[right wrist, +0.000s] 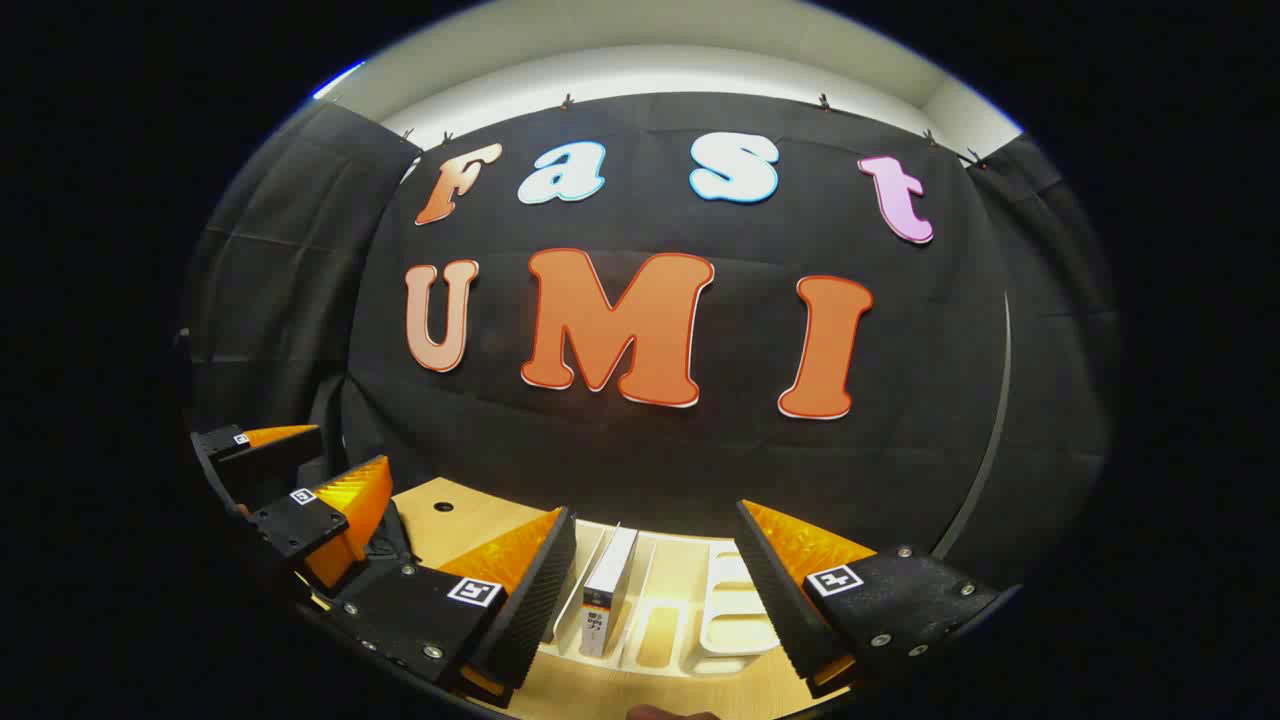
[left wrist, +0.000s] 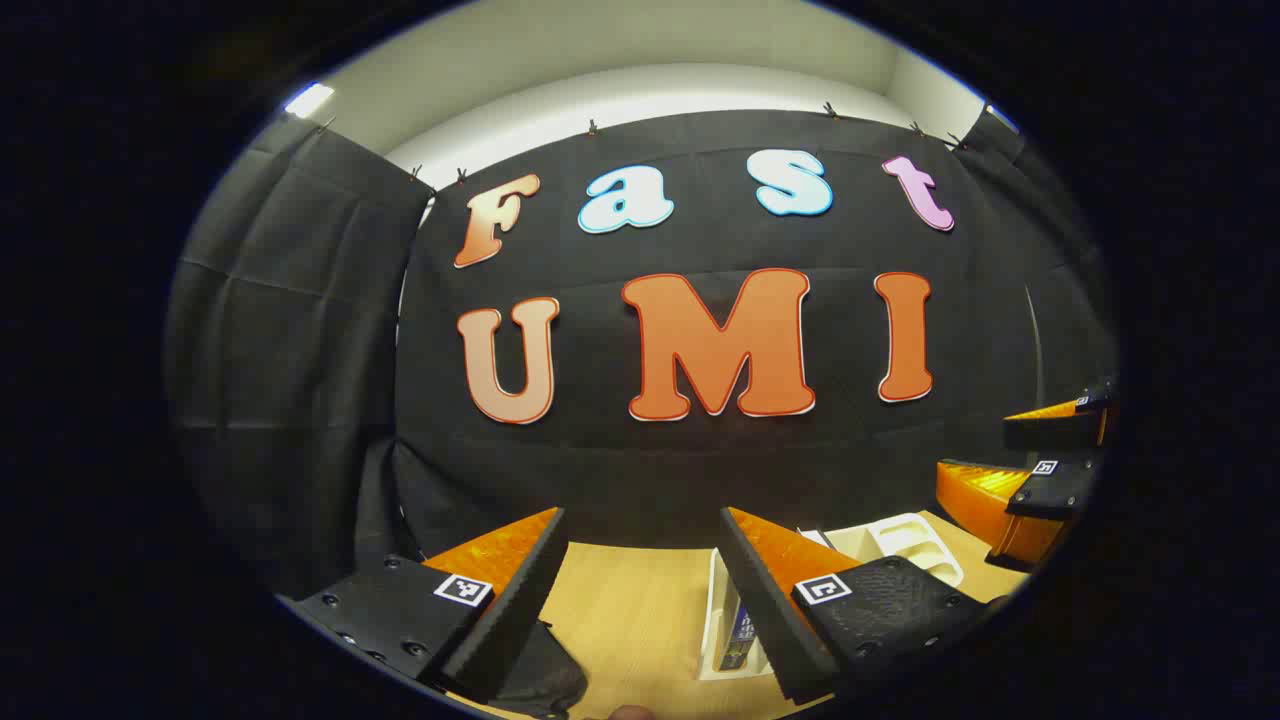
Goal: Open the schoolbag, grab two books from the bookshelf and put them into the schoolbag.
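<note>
Right gripper (right wrist: 655, 570), jaws wide, poised above bookshelf (right wrist: 735, 610); upright book (right wrist: 608, 585) just below-left, spine running near-to-far. Left gripper (left wrist: 645, 575), wide too, farther left.

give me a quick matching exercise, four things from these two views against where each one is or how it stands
Things:
1. book
2. white bookshelf rack
3. left tongs
4. dark schoolbag

Descriptions:
A. open, holding nothing
B. upright in a slot
C. lying on the wooden table
D. low, beneath the left tongs' finger

Pairs: 1-B, 2-C, 3-A, 4-D
</note>
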{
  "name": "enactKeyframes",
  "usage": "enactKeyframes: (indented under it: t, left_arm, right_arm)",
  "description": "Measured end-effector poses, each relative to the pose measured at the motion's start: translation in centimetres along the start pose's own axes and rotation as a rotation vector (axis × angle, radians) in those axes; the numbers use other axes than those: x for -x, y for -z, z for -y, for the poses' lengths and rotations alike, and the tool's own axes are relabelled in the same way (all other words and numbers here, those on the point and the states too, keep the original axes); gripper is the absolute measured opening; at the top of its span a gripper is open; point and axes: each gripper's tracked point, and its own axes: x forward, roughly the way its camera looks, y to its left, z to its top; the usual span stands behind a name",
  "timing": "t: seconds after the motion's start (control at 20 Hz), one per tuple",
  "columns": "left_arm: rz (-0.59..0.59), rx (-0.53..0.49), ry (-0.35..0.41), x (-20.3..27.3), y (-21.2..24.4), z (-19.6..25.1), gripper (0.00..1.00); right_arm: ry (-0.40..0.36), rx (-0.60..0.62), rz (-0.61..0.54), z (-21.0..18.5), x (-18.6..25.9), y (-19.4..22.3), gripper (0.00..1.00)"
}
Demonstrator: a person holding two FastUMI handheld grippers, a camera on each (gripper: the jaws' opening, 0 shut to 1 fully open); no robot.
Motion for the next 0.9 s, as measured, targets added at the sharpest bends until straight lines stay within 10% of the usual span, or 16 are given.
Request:
enactKeyframes:
  t: [0.9]
  left_arm:
    - [0.031, -0.021, 0.163, -3.3, -0.4, -0.9, 0.94]
  right_arm:
    - [0.168, -0.030, -0.026, -1.5, -0.4, 0.3, 0.94]
